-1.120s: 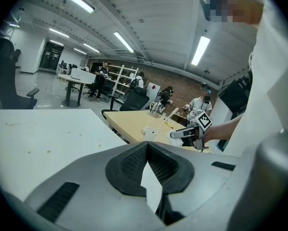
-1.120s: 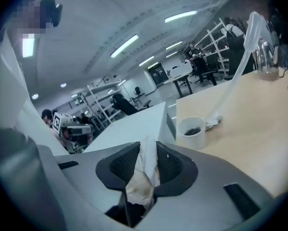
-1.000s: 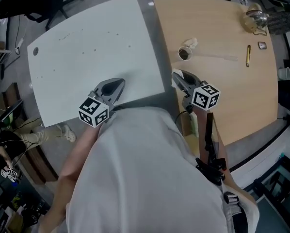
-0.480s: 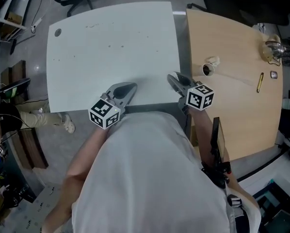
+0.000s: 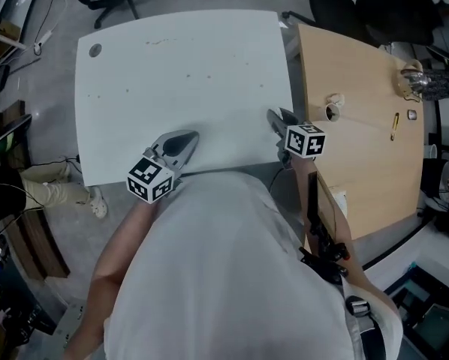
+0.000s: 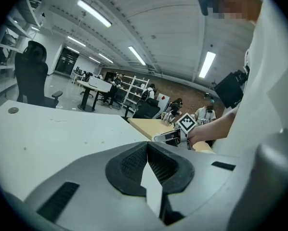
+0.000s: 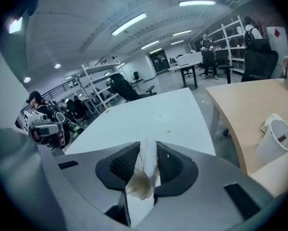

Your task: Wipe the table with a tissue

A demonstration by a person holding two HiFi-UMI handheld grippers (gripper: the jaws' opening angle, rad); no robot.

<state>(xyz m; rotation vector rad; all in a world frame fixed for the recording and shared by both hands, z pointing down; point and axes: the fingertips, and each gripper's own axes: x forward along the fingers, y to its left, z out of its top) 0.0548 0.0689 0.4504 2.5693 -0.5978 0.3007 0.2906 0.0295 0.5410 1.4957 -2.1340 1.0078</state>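
Jaws of the right gripper (image 7: 148, 146) pinch a tissue (image 7: 145, 172), stained brown at its lower end; the left gripper (image 6: 146, 144) has its jaws pressed together on nothing. Both are at the near edge of the white table (image 5: 179, 58), the right by its corner next to the wooden table (image 5: 360, 148). A cup (image 7: 274, 138) sits on the wood, and small specks (image 5: 191, 77) dot the white top.

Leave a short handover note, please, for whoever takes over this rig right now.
Left gripper: shut and empty, over the near edge of the white table.
Right gripper: shut on the tissue, by the table's near right corner.
Done: tissue is in hand.
Left: small specks dot the tabletop; wipe them off. The tissue is not yet on the surface.
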